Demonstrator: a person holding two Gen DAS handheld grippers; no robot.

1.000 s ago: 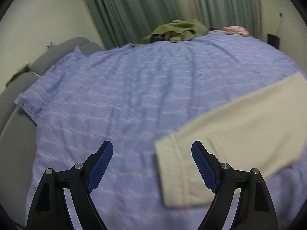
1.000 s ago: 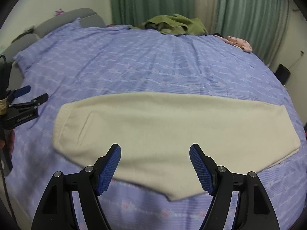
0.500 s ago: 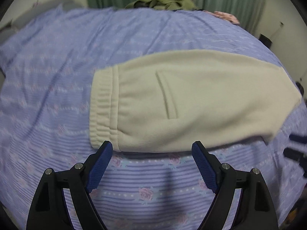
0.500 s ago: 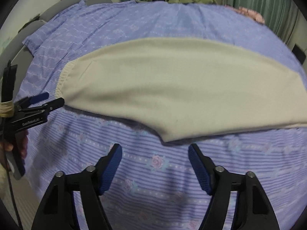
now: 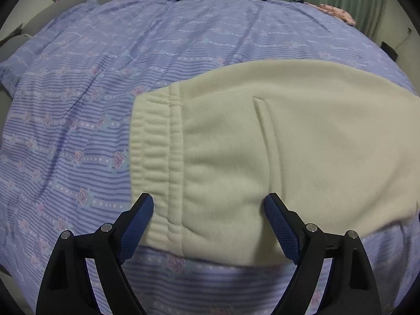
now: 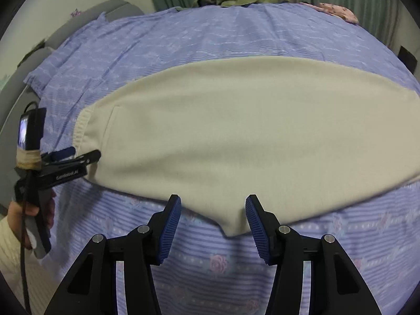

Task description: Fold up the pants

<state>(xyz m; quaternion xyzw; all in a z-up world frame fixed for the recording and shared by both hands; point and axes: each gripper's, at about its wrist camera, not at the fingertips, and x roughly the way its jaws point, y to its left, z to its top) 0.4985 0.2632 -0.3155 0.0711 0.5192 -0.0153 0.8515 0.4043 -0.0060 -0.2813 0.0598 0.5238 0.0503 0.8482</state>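
Left wrist: pants between tool fingers

You're working in dim, flat indoor light with no glare. Soft shadows sit on the bedspread under both grippers' fingers. Fisheye bulge bends the bed's edges, corners go black, and the pants' right end smears.

Both cameras are looking down, close over the pants on the bed, sharing them.
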